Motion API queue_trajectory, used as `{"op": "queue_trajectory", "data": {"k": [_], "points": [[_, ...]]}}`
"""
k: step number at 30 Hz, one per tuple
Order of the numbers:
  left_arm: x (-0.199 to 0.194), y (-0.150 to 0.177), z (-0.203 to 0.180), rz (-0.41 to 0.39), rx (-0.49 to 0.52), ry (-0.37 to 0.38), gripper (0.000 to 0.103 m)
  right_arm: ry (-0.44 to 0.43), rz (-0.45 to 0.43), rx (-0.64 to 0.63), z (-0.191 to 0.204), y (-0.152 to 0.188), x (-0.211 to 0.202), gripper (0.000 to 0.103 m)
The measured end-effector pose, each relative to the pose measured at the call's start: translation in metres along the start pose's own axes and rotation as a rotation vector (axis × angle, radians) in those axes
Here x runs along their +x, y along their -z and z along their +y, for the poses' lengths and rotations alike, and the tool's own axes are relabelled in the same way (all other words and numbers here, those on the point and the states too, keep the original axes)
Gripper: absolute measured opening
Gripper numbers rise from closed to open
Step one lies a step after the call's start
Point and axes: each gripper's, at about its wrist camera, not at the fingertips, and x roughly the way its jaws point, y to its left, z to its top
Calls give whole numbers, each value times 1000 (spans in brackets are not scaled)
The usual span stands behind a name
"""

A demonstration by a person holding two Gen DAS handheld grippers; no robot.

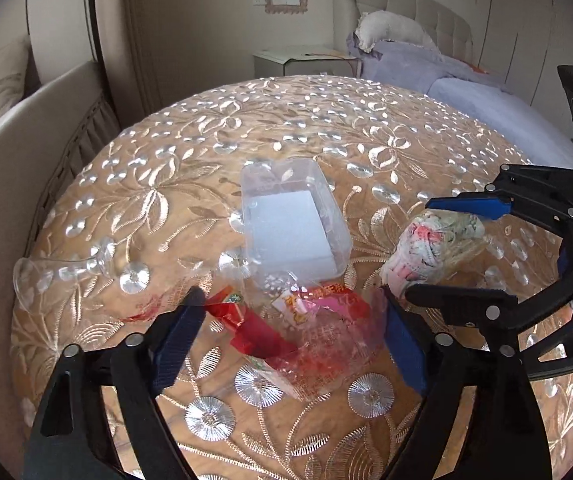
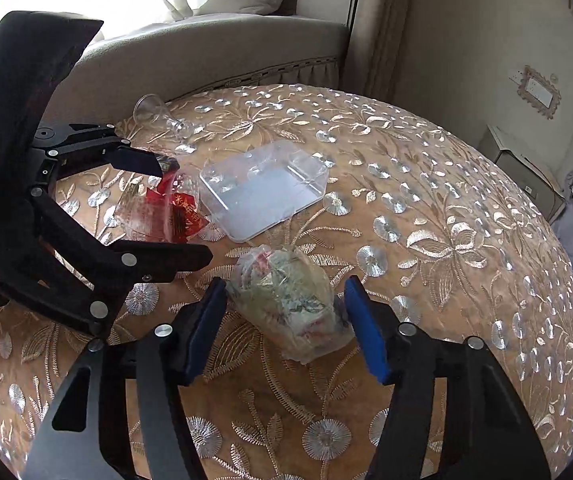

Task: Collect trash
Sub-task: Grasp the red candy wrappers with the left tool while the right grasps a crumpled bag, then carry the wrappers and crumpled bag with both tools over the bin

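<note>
Currently, both grippers are lowered over a round table [image 1: 326, 120] covered with a tan cloth embroidered in silver. The left gripper [image 1: 292, 330] is positioned around a clear wrapper with red print [image 1: 286, 328] lying on the cloth. Its blue pads stand part-way open on either side of the wrapper; the left pad is seen at the wrapper's edge, but whether the pads press on it cannot be told from either view.

The right gripper [image 2: 286, 326] is placed around a crumpled clear bag of paper scraps [image 2: 290, 304]. The left pad is seen against the bag's side, while the right pad stands just beside it; a firm grip cannot be confirmed. In the left wrist view the same bag [image 1: 434, 248] is seen between the two fingers of the right gripper [image 1: 446, 248].

A clear plastic tray [image 1: 290, 224] is located just beyond both pieces of trash, near the table's middle. A clear plastic goblet [image 1: 66, 272] is lying on its side near the table's edge, well apart from the bag.
</note>
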Motion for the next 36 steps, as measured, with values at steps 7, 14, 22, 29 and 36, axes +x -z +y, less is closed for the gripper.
{"op": "queue_trajectory", "data": {"k": [7,14,22,29,36], "points": [[-8,7,-10,2,16,9,47,28,-25,8,4,2,-10,51],[-58,13,-25,-88,3,-3,47,45,-116,41,10,12,-61,51],[-103,26,-76,-151,69,36,47,104,-197,72,18,42,-130,51],[-124,37,-142,-178,146,125,47,197,-233,134,22,94,-193,51],[-132,46,-224,-174,264,260,47,304,-249,243,11,157,-248,51]]}}
